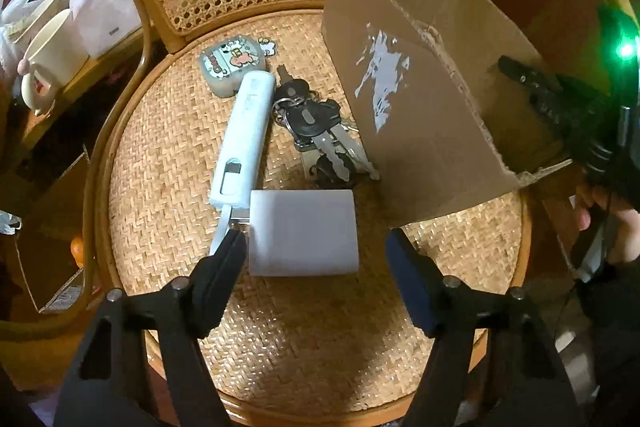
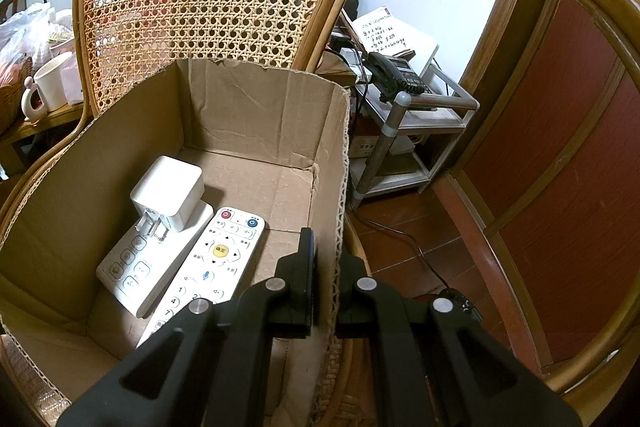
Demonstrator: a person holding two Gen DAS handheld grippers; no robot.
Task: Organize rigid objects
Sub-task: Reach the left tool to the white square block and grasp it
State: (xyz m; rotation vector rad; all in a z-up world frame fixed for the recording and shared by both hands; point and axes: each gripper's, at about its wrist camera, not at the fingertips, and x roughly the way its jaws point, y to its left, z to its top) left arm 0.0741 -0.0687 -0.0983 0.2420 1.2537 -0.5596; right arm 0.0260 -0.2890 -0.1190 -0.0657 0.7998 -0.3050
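Your left gripper is spread over the white block on the wicker seat; left finger sits at the block's edge, contact unclear, right finger stands clear of it. Nothing gripped yet. Beyond the block: pale blue stick device, a key bunch beside it, then a cartoon-print case near the backrest. Your right gripper is clamped on the cardboard box wall, one finger inside, one outside. Inside the box: remote with coloured buttons, a white remote beside it, white charger resting on that one.
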